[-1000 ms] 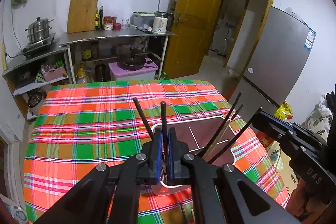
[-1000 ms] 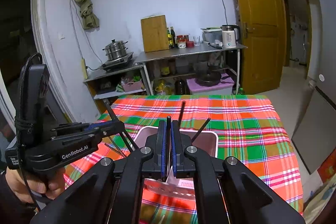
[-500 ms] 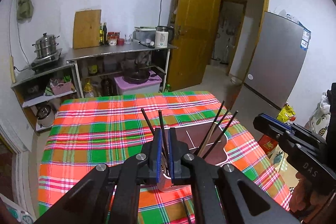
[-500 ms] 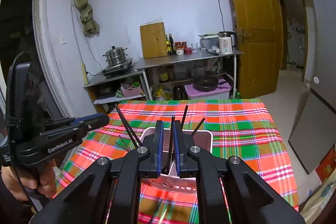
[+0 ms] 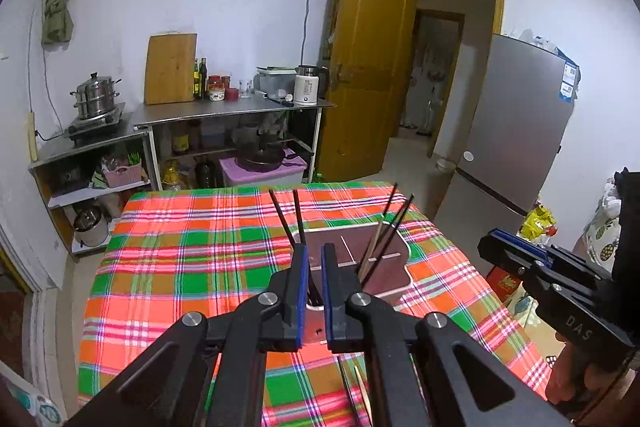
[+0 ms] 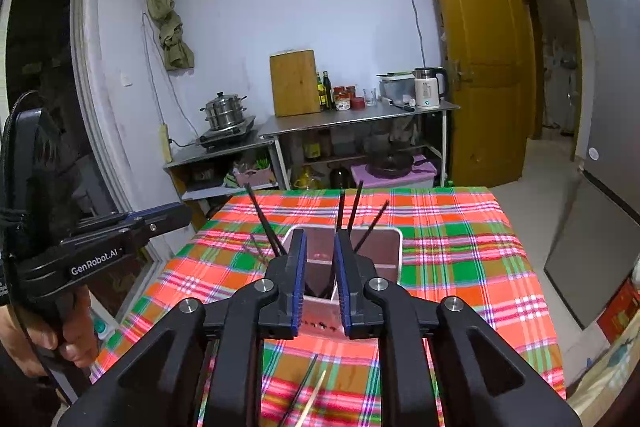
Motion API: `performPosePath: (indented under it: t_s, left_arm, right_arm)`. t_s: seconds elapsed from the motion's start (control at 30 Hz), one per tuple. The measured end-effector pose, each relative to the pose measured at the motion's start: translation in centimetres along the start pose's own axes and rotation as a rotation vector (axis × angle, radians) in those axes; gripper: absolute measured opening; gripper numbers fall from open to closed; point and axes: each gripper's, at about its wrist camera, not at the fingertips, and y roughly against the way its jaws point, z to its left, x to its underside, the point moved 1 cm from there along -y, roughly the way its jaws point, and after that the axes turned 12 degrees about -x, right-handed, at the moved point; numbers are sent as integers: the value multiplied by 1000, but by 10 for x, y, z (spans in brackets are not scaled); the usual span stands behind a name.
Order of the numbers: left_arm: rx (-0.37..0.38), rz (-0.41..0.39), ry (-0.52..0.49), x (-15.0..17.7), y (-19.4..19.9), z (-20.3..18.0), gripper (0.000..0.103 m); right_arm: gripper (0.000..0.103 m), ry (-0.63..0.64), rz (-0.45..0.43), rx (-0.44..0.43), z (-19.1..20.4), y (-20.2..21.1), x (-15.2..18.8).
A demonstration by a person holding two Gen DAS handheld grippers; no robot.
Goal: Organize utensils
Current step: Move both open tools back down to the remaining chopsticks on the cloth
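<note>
Several dark chopsticks are already standing in the white holder on the plaid table; the right gripper is opening, empty; the left gripper, looking narrow, is gripping nothing visible; two chopsticks are lying loose nearby, awaiting pickup.

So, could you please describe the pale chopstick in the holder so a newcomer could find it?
Find the table with the plaid cloth; near its middle stands a white utensil holder. In its right compartment leans the pale chopstick, the only light wooden one among black chopsticks.
</note>
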Motion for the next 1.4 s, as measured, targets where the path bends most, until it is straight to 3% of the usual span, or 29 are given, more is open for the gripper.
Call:
performPosePath:
  t_s: [0.37,0.73,1.27,1.4]
  left_arm:
    - [20,30,1,52,21,-3,5]
    - [46,112,-27,109,20,-18,6]
    - [82,282,-9,162,-30,-28,7]
    - [82,323,1,171,-47,-31,14]
  right_arm:
    - [15,-18,21,13,2,22,40]
    - [15,-74,76,20,-9,35,91]
    - [15,-151,141,24,-25,26,132]
    - [15,-163,162,19,-28,19,140]
